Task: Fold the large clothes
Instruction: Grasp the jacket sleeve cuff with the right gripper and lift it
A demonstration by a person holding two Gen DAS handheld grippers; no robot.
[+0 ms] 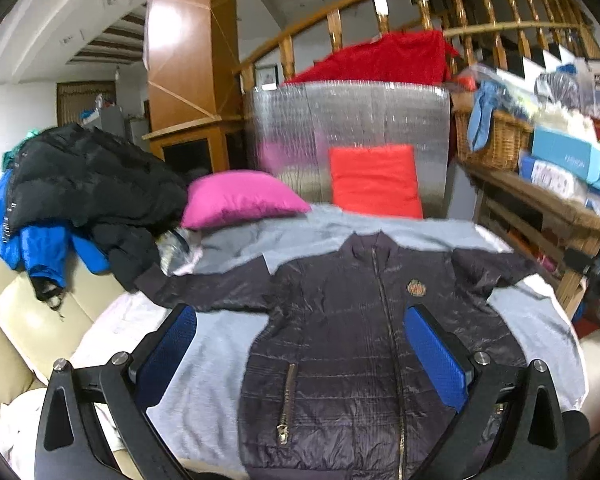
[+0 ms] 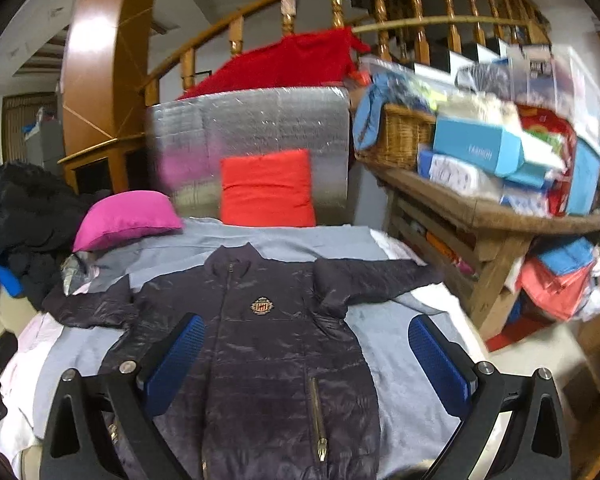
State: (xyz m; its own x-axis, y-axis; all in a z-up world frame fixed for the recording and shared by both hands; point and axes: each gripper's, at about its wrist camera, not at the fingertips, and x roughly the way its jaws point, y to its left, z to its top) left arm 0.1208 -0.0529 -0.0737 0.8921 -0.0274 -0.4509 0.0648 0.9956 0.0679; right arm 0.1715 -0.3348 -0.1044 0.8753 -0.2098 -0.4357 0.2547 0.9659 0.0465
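The jacket [image 1: 340, 344] is a dark purplish navy, shiny, quilted in horizontal bands, with brass-coloured zips and a gold and red crest [image 2: 261, 306] on the chest. It lies on a pale grey sheet [image 1: 204, 364]; behind are a magenta pillow [image 1: 240, 198], an orange-red cushion [image 1: 374, 180] and a silver foil panel [image 2: 256, 120]. Each tool has black arms and blue textured pads [image 2: 440, 356].
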